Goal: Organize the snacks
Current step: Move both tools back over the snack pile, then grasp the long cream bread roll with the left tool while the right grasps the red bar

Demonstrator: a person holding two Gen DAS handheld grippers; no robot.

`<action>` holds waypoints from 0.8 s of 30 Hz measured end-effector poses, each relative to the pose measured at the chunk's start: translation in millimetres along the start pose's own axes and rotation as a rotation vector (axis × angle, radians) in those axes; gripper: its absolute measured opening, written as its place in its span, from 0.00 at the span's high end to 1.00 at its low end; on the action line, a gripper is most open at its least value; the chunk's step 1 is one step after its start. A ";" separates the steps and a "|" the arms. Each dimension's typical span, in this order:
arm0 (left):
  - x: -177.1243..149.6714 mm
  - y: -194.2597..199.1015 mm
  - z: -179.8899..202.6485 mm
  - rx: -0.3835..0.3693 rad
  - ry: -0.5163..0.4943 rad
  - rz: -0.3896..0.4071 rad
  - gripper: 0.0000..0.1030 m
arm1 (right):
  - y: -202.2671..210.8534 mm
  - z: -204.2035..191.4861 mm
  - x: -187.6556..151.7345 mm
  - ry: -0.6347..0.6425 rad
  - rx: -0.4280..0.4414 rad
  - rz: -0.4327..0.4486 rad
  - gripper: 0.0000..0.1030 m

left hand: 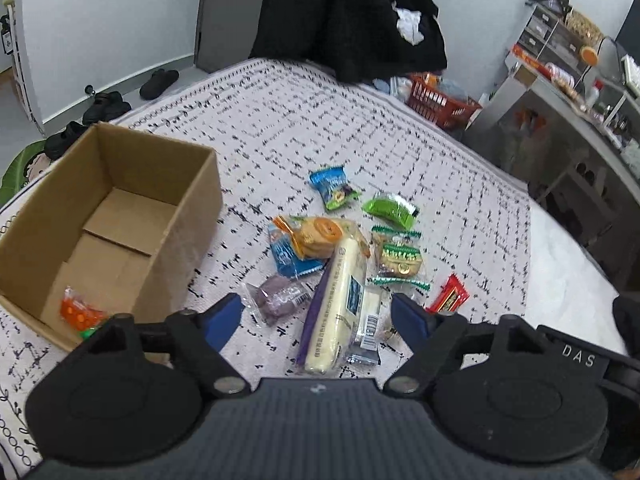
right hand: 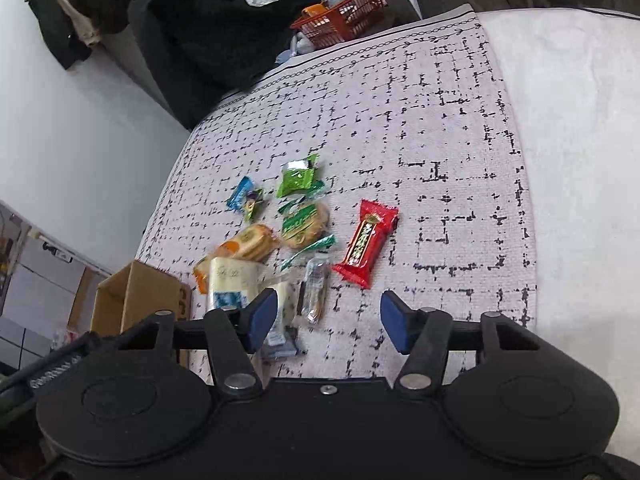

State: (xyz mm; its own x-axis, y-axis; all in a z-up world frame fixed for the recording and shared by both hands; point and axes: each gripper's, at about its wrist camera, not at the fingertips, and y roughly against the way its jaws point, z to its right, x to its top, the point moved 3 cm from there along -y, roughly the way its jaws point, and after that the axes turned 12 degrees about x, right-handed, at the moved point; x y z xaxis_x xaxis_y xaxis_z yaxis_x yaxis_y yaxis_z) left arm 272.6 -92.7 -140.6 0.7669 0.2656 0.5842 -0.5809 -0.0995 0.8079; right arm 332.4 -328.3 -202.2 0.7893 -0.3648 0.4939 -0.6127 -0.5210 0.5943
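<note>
An open cardboard box (left hand: 120, 216) sits on the patterned bed cover, with an orange snack packet (left hand: 78, 314) inside its near corner. Several snacks lie in a pile to its right: a long cream roll (left hand: 338, 300), a purple packet (left hand: 278, 298), an orange cracker pack (left hand: 316, 236), a blue packet (left hand: 334, 186), a green packet (left hand: 390, 210) and a red bar (left hand: 448, 300). My left gripper (left hand: 316, 316) is open and empty just above the cream roll. My right gripper (right hand: 328, 320) is open and empty, near the red bar (right hand: 366, 244) and a clear-wrapped bar (right hand: 314, 292).
A black coat (left hand: 348, 20) is heaped at the far end of the bed. A red basket (left hand: 440, 100) sits beside it. Shoes (left hand: 108, 104) lie on the floor at the left. A grey desk with clutter (left hand: 568, 92) stands at the right. The box also shows at the left in the right wrist view (right hand: 136, 300).
</note>
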 end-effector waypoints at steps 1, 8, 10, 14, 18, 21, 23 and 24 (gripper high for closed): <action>-0.3 -4.4 2.3 0.004 -0.002 -0.009 0.30 | -2.4 2.1 0.8 -0.008 0.001 0.002 0.46; -0.9 -35.1 15.5 0.030 -0.005 -0.063 0.41 | -24.5 16.5 5.7 -0.058 0.000 -0.003 0.51; -1.2 -43.3 18.3 0.036 -0.007 -0.079 0.42 | -30.1 21.8 6.6 -0.082 0.001 0.001 0.54; -0.8 -57.9 23.4 0.047 -0.013 -0.101 0.42 | -39.8 30.7 8.8 -0.116 -0.004 0.005 0.55; -1.2 -72.3 25.3 0.054 0.000 -0.133 0.44 | -50.1 35.7 9.7 -0.125 -0.003 -0.007 0.55; -3.6 -79.3 27.1 0.049 0.007 -0.152 0.47 | -55.7 40.0 11.5 -0.139 0.004 -0.005 0.55; -5.6 -82.3 28.2 0.043 0.010 -0.157 0.48 | -58.2 41.8 13.4 -0.143 0.015 0.003 0.55; -6.4 -83.7 28.8 0.038 0.013 -0.159 0.49 | -59.5 41.9 14.0 -0.141 0.018 0.005 0.55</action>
State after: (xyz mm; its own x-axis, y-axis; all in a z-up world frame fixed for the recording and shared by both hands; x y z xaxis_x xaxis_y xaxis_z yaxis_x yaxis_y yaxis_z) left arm 324.1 -113.7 -209.7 0.8449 0.2930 0.4475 -0.4411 -0.0916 0.8928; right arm 381.6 -334.6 -257.2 0.7849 -0.4716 0.4018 -0.6167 -0.5320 0.5802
